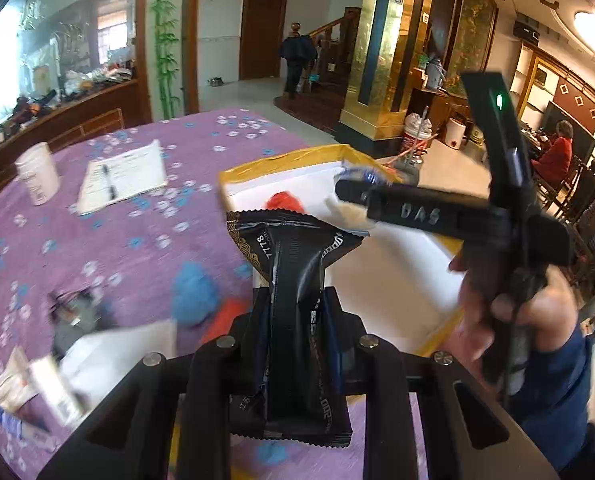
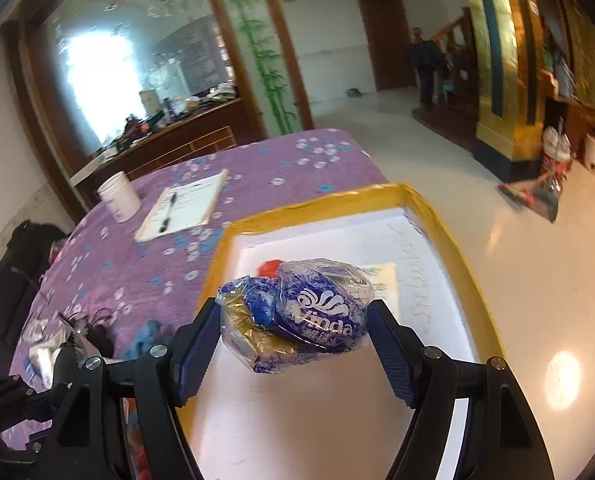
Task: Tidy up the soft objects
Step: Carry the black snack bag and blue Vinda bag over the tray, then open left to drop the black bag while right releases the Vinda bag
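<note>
Left wrist view
- Left gripper (image 1: 297,312): clamped on a black sachet (image 1: 293,280), pinched at its narrow middle; both ends flare out beyond the jaws.
- Sachet place: held in the air, over the near wall of the tray (image 1: 397,280).
- Tray: white inside with a yellow rim, on the purple cloth (image 1: 97,240); a red ball (image 1: 283,202) already lies in it.
- Right gripper (image 1: 381,196): crosses the view over the tray, blurred; a hand (image 1: 509,304) grips its handle.
- Risk: the two grippers are close over one tray. They could knock together, I judge, and the slick foil could slide out of such a narrow pinch.
- Loose items: a blue ball (image 1: 195,294) and a white pack (image 1: 109,352) lie on the cloth beside the tray, not yet sorted.

Right wrist view
- Right gripper (image 2: 293,336): jaws wide, closed on a tissue pack (image 2: 297,316), which bulges between the pads.
- Pack place: in the air above the tray's (image 2: 469,288) white floor.
- Risk: the wrapper is loose and crinkled. It may cling to a pad on release, or the pack may land on the red ball (image 2: 269,268) and roll toward the rim.
</note>
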`<state>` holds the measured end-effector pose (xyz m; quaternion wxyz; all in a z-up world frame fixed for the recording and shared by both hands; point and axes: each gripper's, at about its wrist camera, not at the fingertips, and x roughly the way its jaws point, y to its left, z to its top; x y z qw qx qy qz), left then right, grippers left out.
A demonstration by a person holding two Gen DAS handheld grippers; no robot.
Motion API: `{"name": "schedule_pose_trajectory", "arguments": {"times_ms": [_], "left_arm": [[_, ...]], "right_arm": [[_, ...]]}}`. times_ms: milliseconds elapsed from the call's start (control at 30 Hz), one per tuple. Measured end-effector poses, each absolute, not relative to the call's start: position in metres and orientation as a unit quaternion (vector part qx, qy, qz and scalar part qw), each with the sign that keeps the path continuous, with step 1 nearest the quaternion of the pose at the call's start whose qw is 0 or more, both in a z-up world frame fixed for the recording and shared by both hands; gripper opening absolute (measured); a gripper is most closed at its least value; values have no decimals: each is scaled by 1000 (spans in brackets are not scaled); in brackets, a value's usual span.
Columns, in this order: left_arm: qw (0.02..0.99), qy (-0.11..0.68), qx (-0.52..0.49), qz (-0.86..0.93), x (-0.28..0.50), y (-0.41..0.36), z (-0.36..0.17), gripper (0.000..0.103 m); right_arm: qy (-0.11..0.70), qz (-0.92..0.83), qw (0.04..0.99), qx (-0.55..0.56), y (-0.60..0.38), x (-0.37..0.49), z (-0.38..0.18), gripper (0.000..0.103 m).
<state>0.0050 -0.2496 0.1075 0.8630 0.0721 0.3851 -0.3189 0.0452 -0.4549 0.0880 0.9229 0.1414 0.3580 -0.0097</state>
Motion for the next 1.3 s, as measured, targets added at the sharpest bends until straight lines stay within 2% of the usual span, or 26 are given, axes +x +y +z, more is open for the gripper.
{"name": "schedule_pose_trajectory", "arguments": {"times_ms": [300,533,867,1000,1300], "left_arm": [[834,432,48,-340,48,-313,73,24],[822,457,49,-337,57,-325,44,24],[833,437,43,-337,49,-314,55,24],[843,420,44,-333,44,-311,63,24],[856,401,43,-322,40,-306,69,24]], "right_arm": [[380,-50,895,228,-512,45,59,78],[397,-74,894,196,-503,47,57,79],[383,-104,904,157,-493,40,68,93],[351,-114,918,145,-486,28,80,93],[284,-19,913,292,-502,11,83,93]]}}
